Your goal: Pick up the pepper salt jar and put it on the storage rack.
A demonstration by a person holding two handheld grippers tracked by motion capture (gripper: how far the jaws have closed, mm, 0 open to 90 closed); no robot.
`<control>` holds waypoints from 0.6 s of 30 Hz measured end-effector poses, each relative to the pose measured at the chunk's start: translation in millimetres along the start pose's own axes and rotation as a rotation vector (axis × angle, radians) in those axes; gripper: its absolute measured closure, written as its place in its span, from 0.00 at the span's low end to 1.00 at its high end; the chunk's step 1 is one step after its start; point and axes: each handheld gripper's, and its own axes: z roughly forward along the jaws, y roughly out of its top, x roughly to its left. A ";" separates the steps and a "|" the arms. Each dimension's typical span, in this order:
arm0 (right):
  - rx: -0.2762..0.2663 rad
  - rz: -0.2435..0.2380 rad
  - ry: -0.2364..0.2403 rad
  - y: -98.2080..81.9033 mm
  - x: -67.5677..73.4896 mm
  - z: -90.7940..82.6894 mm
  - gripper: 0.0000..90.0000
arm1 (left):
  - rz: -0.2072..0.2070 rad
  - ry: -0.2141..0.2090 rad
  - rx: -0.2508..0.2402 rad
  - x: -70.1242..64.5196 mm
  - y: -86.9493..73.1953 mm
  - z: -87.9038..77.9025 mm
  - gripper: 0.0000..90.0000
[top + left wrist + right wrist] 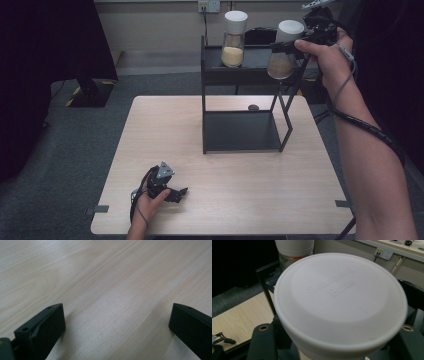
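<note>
My right gripper (pixel 286 46) is raised at the far right, level with the top tier of a black two-tier shelf (pixel 214 75). It is shut on the neck of a glass seasoning bottle (pixel 280 64) with a white cap (pixel 339 295) and tan powder inside. The bottle hangs at the shelf's right front corner. A second bottle (pixel 233 42), white-capped with yellow powder, stands on the top tier to the left; in the right gripper view this second bottle (pixel 294 248) is just behind the held one. My left gripper (pixel 177 192) rests on the table near the front left, and its jaws stand open over bare wood (pixel 117 320).
The light wooden table (pixel 225 200) carries the shelf at its far middle; the lower tier (pixel 240 132) holds nothing. A small dark object (pixel 253 107) lies on the table behind the shelf. A dark stand (pixel 90 92) sits on the floor at the far left.
</note>
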 end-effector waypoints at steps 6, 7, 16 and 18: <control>-0.001 0.000 -0.011 8.7 -4.2 5.4 0.39 | 0.000 0.000 0.000 0.0 0.0 0.0 0.00; 0.001 -0.001 -0.015 10.6 -4.3 6.7 0.39 | 0.000 0.000 0.000 0.0 0.0 0.0 0.00; -0.001 0.010 -0.031 20.6 -12.8 21.3 0.39 | 0.000 0.000 0.000 0.0 0.0 0.0 0.00; -0.005 0.019 -0.036 23.0 -15.4 25.4 0.39 | 0.000 0.000 0.000 0.1 0.1 0.0 0.00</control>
